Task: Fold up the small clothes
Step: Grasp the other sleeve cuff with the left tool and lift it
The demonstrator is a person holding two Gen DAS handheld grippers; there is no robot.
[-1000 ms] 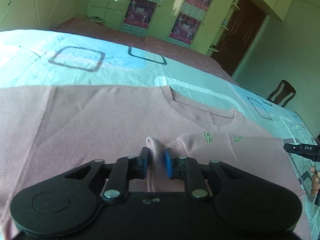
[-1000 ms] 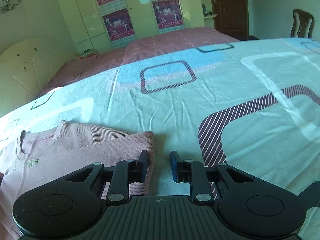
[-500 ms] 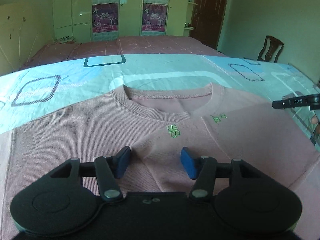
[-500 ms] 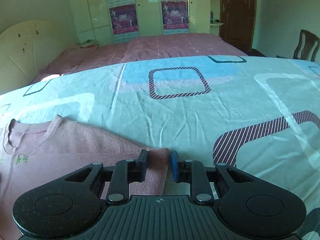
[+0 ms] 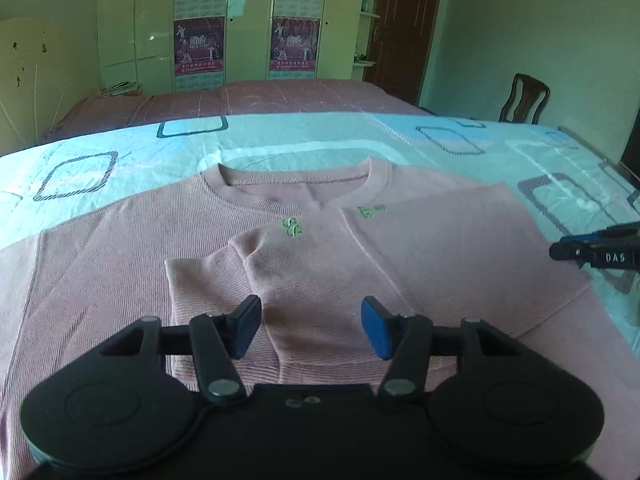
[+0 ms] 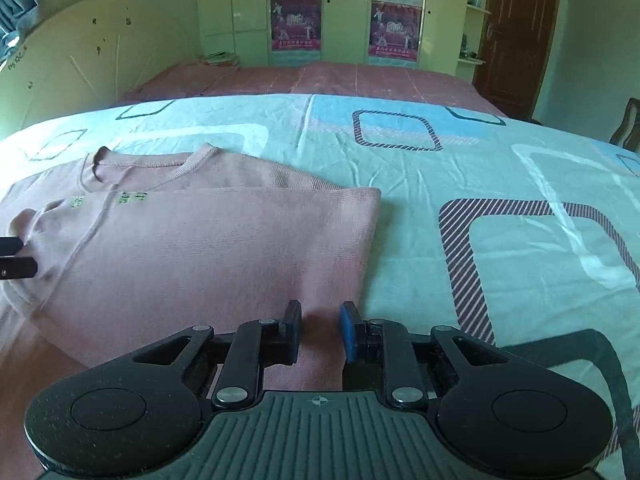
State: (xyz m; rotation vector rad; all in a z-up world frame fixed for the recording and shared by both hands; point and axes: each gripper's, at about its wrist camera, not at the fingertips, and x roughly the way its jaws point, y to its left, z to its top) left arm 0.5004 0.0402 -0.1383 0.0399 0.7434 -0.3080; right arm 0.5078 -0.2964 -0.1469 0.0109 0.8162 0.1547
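Jaws first: the left gripper [image 5: 311, 328] stands wide open above the pink top [image 5: 120, 280], its blue pads well apart with nothing between them. Under it lies the folded-in sleeve, cuff end nearest the fingers. The right gripper [image 6: 320, 330] has its jaws close together with pink cloth between the pads; whether they actually pinch it I cannot tell, since a gap shows on both sides of the fabric.

That cloth is the right edge of the top [image 6: 200, 248], which lies flat on the sheet [image 6: 420, 184], neck hole pointing toward the far wall. Its right side is folded over onto the chest, making a straight fold line near the small green stitched mark [image 5: 292, 227]. In the left view the right gripper's tip [image 5: 596, 249] pokes in from the edge, by the garment's side.

Beyond the blue-patterned sheet runs a maroon blanket [image 5: 240, 100], then pale cabinets with posters [image 5: 199, 50], a dark door [image 5: 404, 28], and a wooden chair [image 5: 524, 98] at the far right.
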